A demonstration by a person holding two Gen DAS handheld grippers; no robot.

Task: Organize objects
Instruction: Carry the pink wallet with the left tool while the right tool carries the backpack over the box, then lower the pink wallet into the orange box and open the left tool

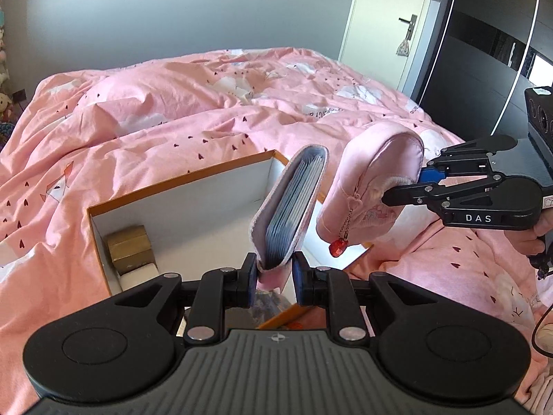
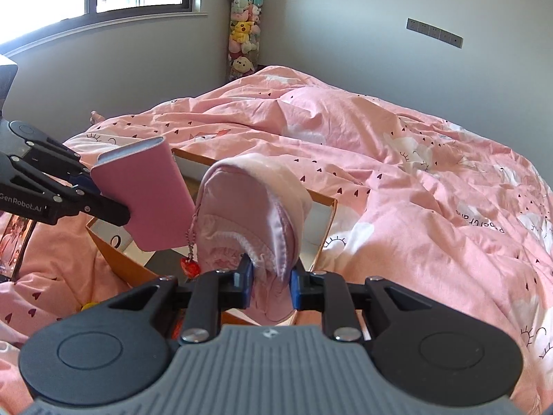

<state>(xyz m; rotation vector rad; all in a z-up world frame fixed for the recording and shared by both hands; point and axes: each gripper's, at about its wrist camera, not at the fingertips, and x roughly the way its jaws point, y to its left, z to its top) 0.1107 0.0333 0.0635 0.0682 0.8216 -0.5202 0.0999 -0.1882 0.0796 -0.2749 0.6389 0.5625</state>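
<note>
Since both sets of tongs are clamped shut, the left tongs (image 1: 274,278) pinching the stiffish pink card holder (image 1: 290,207) mid-frame and the right tongs (image 2: 271,282) the squishy satin pouch (image 2: 249,221) over the orange-rimmed box (image 1: 179,177), I'd grab edges, because satin's probably slippery.

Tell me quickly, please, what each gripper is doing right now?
Left gripper: shut on the card holder.
Right gripper: shut on the pouch.

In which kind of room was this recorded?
Most likely a bedroom: a bed under a rumpled pink heart-print duvet fills both views, a tall clear column of plush toys stands in the corner, and a white door is behind.
</note>
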